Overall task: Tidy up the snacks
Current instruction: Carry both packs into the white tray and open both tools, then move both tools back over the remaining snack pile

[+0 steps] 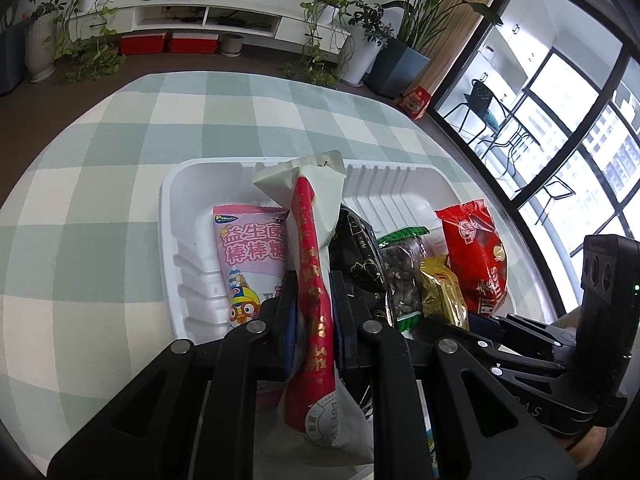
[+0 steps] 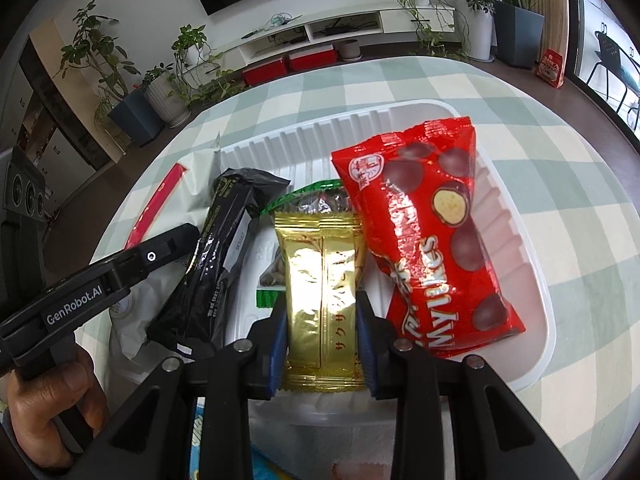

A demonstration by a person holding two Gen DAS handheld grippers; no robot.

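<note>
A white plastic tray [image 1: 172, 216] [image 2: 532, 264] sits on the checked cloth. My left gripper [image 1: 314, 300] is shut on a white packet with a red stripe [image 1: 310, 248], held upright over the tray; it also shows in the right wrist view [image 2: 160, 196]. My right gripper [image 2: 322, 320] is shut on a gold snack packet [image 2: 320, 280] [image 1: 442, 292] over the tray. In the tray lie a pink lollipop bag [image 1: 250, 256], a black packet [image 1: 354, 252] [image 2: 224, 248], a clear green-edged nut packet [image 1: 400, 272] [image 2: 308, 200] and a red chocolate-ball bag [image 1: 476, 260] [image 2: 424, 240].
The table has a green-and-white checked cloth [image 1: 100, 208]. Beyond it stand potted plants [image 1: 360, 36], a white TV cabinet [image 1: 200, 16] and red boxes [image 1: 168, 42]. Glass doors [image 1: 560, 120] are on the right. A red packet [image 1: 416, 100] stands on the floor by them.
</note>
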